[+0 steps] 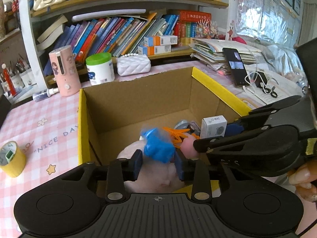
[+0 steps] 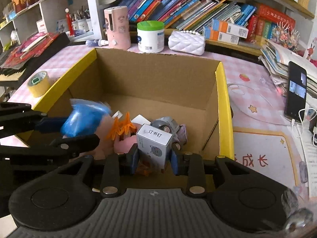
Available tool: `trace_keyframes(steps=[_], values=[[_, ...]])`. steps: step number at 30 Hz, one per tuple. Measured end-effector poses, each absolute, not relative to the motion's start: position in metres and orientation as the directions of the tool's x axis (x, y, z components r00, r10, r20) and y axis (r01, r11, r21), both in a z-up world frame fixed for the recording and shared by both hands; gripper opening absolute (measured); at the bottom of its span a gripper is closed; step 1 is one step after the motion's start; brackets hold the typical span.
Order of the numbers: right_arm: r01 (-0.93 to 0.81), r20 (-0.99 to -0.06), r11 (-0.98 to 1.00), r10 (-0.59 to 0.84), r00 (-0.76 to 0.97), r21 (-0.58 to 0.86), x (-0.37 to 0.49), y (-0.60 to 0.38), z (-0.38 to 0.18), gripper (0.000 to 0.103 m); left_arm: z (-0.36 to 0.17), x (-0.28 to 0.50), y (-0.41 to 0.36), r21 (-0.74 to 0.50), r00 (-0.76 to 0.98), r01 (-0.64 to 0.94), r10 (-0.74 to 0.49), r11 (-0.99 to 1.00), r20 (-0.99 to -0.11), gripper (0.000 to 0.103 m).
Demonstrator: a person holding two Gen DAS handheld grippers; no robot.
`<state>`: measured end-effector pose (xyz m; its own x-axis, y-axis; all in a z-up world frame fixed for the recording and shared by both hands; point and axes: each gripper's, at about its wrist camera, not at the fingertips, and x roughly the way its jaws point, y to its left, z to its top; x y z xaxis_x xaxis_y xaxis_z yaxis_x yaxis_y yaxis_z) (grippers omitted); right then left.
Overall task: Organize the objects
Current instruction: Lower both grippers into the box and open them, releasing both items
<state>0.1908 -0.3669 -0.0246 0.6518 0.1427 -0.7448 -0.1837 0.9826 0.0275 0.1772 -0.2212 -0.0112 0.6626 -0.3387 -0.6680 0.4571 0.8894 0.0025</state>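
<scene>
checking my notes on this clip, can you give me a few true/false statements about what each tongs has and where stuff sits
1. The left tongs grip a blue fluffy item. True.
2. The right tongs are empty. False: they grip a small white box.
3. Both tongs are over the cardboard box. True.
4. The yellow tape roll lies inside the cardboard box. False: it sits outside on the pink tablecloth.
5. The phone lies in the box. False: it stands outside.

- A desk with a pink checked cover (image 2: pixel 247 65) carries everything;
- a cardboard box (image 2: pixel 158 75) with yellow edges stands in the middle;
- a yellow tape roll (image 1: pixel 11 159) lies left of the box;
- behind it stand a pink cylinder (image 1: pixel 64 70), a green-lidded tub (image 1: pixel 100 68), a white quilted purse (image 1: pixel 133 64);
- a phone (image 2: pixel 296 93) leans at right against stacked papers (image 1: pixel 214 53).
</scene>
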Motion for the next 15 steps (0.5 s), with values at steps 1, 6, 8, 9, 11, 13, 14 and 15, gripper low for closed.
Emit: trace_keyframes(steps=[1, 6, 8, 9, 11, 13, 14, 15], values=[[-0.179, -0.743, 0.983, 0.139, 0.654, 0.026, 0.19, -0.367, -0.025, 0.03, -0.009, 0.175, -0.219, 0.002, 0.668, 0.456, -0.341, 0.89, -0.661, 0.043], [-0.141, -0.718, 0.99, 0.117, 0.686, 0.026, 0.178, -0.366, -0.018, 0.039, 0.001, 0.159, -0.209, 0.002, 0.702, 0.439, -0.342, 0.898, -0.625, 0.058], [-0.122, -0.696, 0.992, 0.102, 0.71, 0.021, 0.168, -0.366, -0.013, 0.047, 0.005, 0.152, -0.204, -0.014, 0.709, 0.431, -0.348, 0.902, -0.613, 0.06], [-0.111, -0.685, 0.994, 0.093, 0.723, 0.018, 0.162, -0.366, -0.01, 0.052, 0.008, 0.148, -0.201, -0.017, 0.716, 0.428, -0.351, 0.904, -0.604, 0.061], [-0.087, -0.662, 0.996, 0.071, 0.746, 0.009, 0.151, -0.365, -0.005, 0.054, 0.012, 0.138, -0.197, -0.02, 0.729, 0.427, -0.358, 0.904, -0.583, 0.064], [-0.055, -0.636, 0.998, 0.045, 0.77, 0.003, 0.137, -0.363, 0.0, 0.057, 0.015, 0.128, -0.192, -0.024, 0.739, 0.428, -0.365, 0.904, -0.566, 0.066], [-0.038, -0.626, 0.999, 0.031, 0.779, 0.003, 0.131, -0.362, 0.002, 0.058, 0.015, 0.123, -0.189, -0.027, 0.742, 0.428, -0.368, 0.903, -0.56, 0.066], [-0.021, -0.615, 1.0, 0.019, 0.788, 0.005, 0.124, -0.36, 0.004, 0.058, 0.016, 0.119, -0.187, -0.029, 0.744, 0.427, -0.369, 0.904, -0.557, 0.066]])
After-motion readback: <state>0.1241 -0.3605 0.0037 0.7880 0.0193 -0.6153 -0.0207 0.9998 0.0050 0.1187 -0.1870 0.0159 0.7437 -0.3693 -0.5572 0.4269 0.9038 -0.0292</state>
